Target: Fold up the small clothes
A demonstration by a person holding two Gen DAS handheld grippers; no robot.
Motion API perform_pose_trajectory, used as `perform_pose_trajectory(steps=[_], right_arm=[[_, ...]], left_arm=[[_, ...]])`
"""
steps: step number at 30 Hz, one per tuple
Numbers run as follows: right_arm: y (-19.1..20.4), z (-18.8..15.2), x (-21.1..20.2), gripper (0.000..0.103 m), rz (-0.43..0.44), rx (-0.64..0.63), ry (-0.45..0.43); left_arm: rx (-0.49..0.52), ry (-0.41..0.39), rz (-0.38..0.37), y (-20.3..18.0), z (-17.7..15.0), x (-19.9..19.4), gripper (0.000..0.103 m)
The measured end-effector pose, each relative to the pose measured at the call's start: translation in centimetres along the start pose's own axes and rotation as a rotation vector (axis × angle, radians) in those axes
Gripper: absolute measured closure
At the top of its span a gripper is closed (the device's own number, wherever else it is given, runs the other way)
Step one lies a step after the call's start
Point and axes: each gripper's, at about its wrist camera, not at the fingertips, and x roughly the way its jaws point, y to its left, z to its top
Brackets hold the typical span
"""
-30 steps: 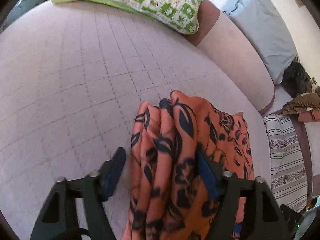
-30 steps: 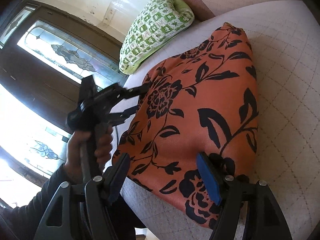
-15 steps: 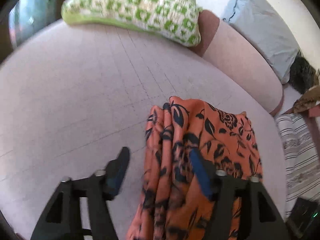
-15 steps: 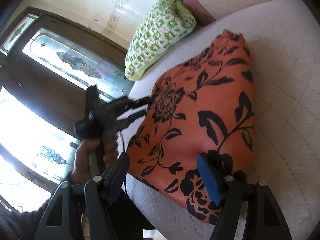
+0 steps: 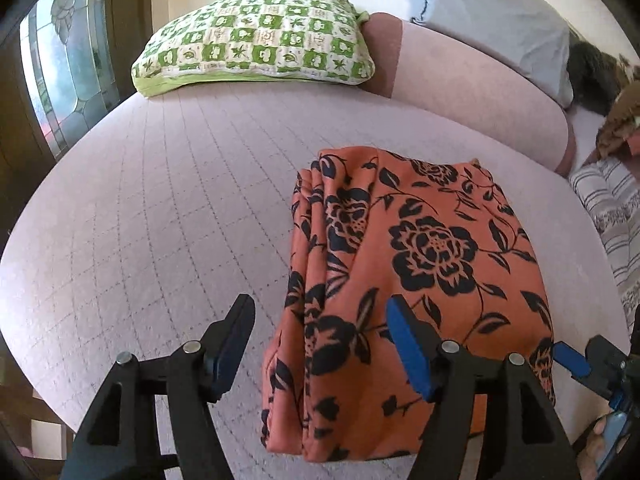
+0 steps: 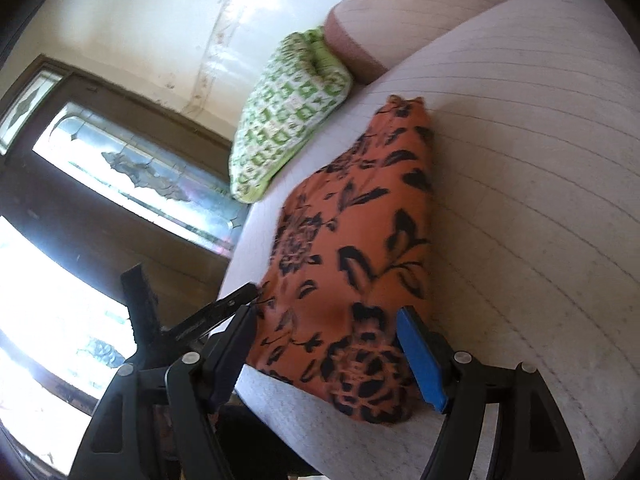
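Lying folded on the pink bed [image 5: 160, 216], the orange flowered cloth [image 5: 420, 248] looks soft and floppy, maybe slippery. Both jaws gape wide, holding nothing; the left ones just opened. Grab a thick folded edge.

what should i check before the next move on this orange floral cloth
1. Left gripper free of cloth: ok, jaws have just been opening, pads clear of the fabric.
2. Right gripper free of cloth: ok, open, pads not pressing.
3. Orange floral cloth folded into a compact stack: ok.
4. Stack fully on the sofa seat: ok, though near the front edge.
5. Folded edges aligned: cannot tell, left side looks bunched.
6. Green checked cushion clear of the cloth: ok.
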Motion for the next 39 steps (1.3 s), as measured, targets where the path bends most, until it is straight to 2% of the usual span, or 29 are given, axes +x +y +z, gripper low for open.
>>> perform_pose_trajectory(steps=[7,10,14,18,21,22,23,24,25,26,27,29,34,39], right_arm=[[-1.2,-0.6,-0.9,0.027,-0.059,0.049,-0.009],[-1.3,-0.5,-0.9,0.027,-0.07,0.058,-0.008],[-1.2,1.0,-0.4,0.026,-0.067,0.07,-0.002],[-1.6,3.9,1.8,0.025,-0.068,0.088,0.007],[-2.7,5.7,4.8,0.025,-0.129,0.118,0.057],[-3.3,6.0,6.4,0.026,-0.156,0.141,0.115],[-3.4,6.0,7.2,0.036,-0.147,0.141,0.142],[-3.0,6.0,7.6,0.054,-0.139,0.108,0.147],[-2.4,5.9,7.9,0.055,-0.162,0.076,0.162],[-1.9,6.0,7.9,0.061,-0.17,0.056,0.159],[-1.5,6.1,7.8,0.064,-0.174,0.039,0.159],[-0.4,6.3,7.2,0.066,-0.176,-0.005,0.149],[3.2,8.0,3.1,0.067,-0.163,-0.125,0.071],[2.7,10.5,-3.2,0.066,-0.177,-0.167,-0.035]], left_arm=[[0.015,-0.012,-0.023,-0.4,-0.6,-0.5,0.034],[0.01,0.004,-0.064,0.1,-0.9,-0.5,0.033],[-0.021,0.008,-0.081,1.5,0.4,0.0,0.025],[-0.062,0.062,-0.152,1.6,2.1,2.3,0.024],[-0.059,0.147,-0.158,0.8,2.1,5.1,0.024],[-0.066,0.156,-0.185,0.7,1.9,5.5,0.026],[-0.071,0.159,-0.208,0.7,1.9,5.7,0.04],[-0.063,0.175,-0.213,0.4,1.9,5.7,0.045],[-0.044,0.175,-0.215,0.1,2.1,5.4,0.06],[-0.033,0.178,-0.213,-0.2,2.3,5.1,0.07],[-0.019,0.169,-0.201,-0.6,2.5,4.6,0.073],[-0.013,0.129,-0.2,-1.4,3.1,3.1,0.076],[0.009,0.018,-0.284,-5.4,5.4,-0.7,0.077],[0.039,-0.048,-0.35,-10.6,7.8,-1.8,0.076]])
